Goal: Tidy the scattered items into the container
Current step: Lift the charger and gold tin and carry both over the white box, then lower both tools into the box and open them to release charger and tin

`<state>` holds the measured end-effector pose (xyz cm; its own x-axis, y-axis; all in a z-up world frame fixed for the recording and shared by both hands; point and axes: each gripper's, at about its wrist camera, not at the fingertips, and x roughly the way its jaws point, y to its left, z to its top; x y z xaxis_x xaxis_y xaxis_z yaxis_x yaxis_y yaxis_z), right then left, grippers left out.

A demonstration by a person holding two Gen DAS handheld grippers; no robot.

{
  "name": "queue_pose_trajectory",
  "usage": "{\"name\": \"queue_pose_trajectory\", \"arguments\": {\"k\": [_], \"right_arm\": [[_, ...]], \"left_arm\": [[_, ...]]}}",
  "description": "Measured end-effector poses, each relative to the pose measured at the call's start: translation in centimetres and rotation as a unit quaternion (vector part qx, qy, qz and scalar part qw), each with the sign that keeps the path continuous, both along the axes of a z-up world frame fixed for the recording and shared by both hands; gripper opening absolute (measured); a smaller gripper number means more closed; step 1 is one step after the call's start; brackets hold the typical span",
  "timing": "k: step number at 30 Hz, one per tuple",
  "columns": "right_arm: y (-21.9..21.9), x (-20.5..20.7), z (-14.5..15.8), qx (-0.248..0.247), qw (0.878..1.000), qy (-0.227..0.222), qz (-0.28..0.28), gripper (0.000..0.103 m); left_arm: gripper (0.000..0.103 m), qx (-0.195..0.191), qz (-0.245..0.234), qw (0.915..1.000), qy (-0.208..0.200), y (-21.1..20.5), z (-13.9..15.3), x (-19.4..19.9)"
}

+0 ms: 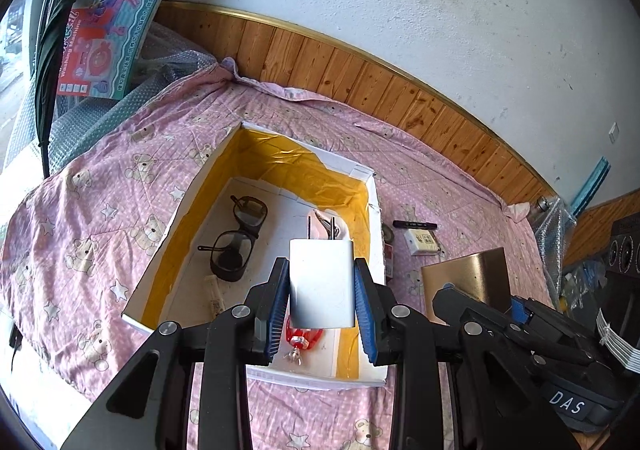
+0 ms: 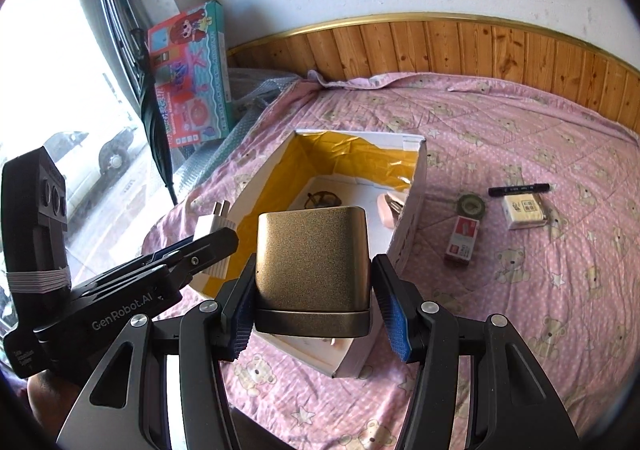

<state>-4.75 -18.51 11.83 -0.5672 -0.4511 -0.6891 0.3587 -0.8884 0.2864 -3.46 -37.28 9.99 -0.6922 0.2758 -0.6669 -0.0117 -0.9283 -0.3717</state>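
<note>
White charger point(image 1: 322, 284) clamped in left claw point(image 1: 322, 300), bronze box point(image 2: 314, 270) gripped by right claw point(image 2: 314, 308), both hovering over the yellow-lined container point(image 1: 280, 153). Inside already: glasses point(image 1: 238, 238), red item point(image 1: 302, 338). Left on the bed point(image 2: 520, 290): marker point(image 2: 518, 189), tape roll point(image 2: 472, 204), small cartons point(image 2: 462, 240).

Pink bear-print bed point(image 2: 520, 121) — box point(image 2: 416, 169), marker point(image 2: 518, 189), tape roll point(image 2: 472, 205), small packs point(image 2: 462, 240)

"Washing Machine" is showing on the toy box point(image 1: 116, 13) leaning behind the container point(image 1: 152, 278); "DAS" is reading on the right gripper point(image 1: 476, 292), "GenRobot.AI" on the left gripper point(image 2: 212, 246).
</note>
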Motion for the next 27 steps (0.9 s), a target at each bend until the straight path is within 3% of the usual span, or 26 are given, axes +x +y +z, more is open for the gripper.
{"name": "queue_pose_trajectory", "arguments": {"k": [15,27], "right_arm": [[-3.3,-6.3,-0.1,0.003,1.0,-0.007,0.021,0.057],[-5.9,-11.9,-2.4,0.027,0.999,-0.033,0.031,0.057]], "left_arm": [[0.032,0.003,0.007,0.9983,-0.059,-1.2,-3.3,-3.6],[0.032,0.016,0.005,0.9951,-0.097,-2.0,-5.8,-6.1]]}}
